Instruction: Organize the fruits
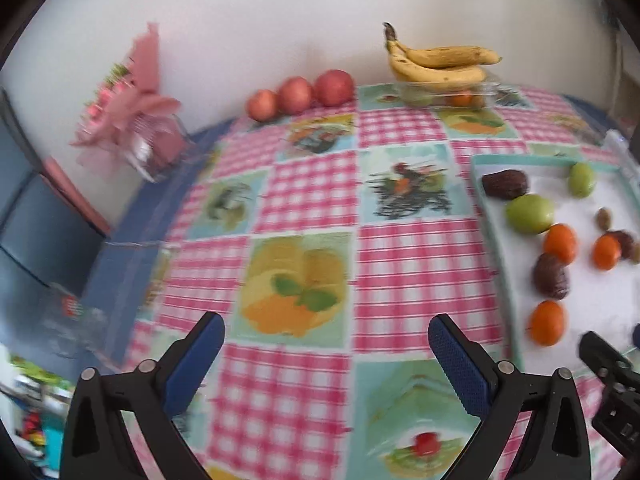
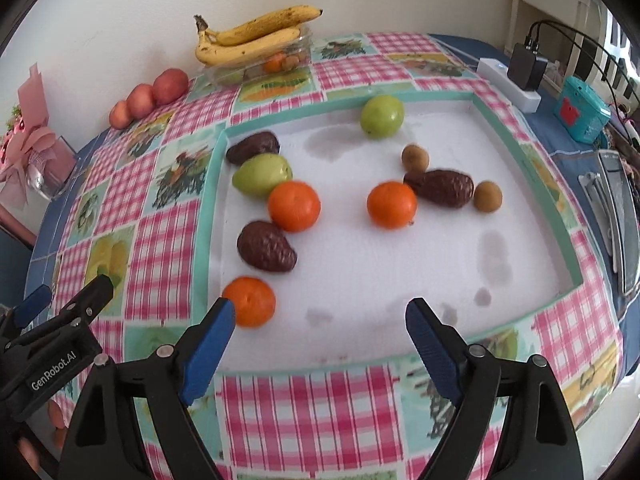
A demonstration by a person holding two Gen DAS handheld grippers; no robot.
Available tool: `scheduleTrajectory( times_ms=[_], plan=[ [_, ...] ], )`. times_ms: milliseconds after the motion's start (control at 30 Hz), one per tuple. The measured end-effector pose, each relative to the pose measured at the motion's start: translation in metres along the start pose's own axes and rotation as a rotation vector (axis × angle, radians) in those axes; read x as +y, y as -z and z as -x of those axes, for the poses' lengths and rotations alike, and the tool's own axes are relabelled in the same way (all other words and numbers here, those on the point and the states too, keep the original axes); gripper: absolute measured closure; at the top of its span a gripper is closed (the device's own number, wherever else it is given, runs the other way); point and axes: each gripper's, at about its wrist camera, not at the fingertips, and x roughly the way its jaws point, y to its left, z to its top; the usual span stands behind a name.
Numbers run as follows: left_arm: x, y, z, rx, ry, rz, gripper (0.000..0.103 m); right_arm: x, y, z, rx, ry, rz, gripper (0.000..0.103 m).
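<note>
A white tray (image 2: 520, 216) with a teal rim holds loose fruit: three oranges (image 2: 294, 206), two green fruits (image 2: 262, 174), three dark brown fruits (image 2: 266, 246) and two small tan ones (image 2: 488, 196). My right gripper (image 2: 320, 320) is open and empty above the tray's near edge, close to the nearest orange (image 2: 250, 300). My left gripper (image 1: 326, 340) is open and empty over the checked tablecloth, left of the tray (image 1: 496, 216). Bananas (image 2: 248, 40) lie on a clear container (image 2: 296, 50) at the back. Three red apples (image 1: 300, 94) sit by the wall.
A pink bouquet in a clear wrap (image 1: 136, 120) stands at the back left. A power strip with a black charger (image 2: 520, 76), a teal box (image 2: 580, 108) and a flat grey device (image 2: 616, 208) lie right of the tray. The table edge drops off at the left.
</note>
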Motion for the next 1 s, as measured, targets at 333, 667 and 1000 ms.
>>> scheduleTrajectory(
  times_ms=[333, 667, 1000],
  plan=[
    [0.015, 0.009, 0.0, 0.074, -0.006, 0.045, 0.0, 0.006, 0.015, 0.008, 0.013, 0.007, 0.035, 0.016],
    [0.026, 0.007, -0.004, 0.097, 0.004, 0.067, 0.0, 0.007, 0.014, 0.014, -0.008, 0.01, 0.049, 0.016],
    [0.041, 0.008, -0.005, 0.131, 0.047, 0.075, 0.0, 0.005, 0.013, 0.011, -0.001, 0.051, 0.051, 0.016]
  ],
)
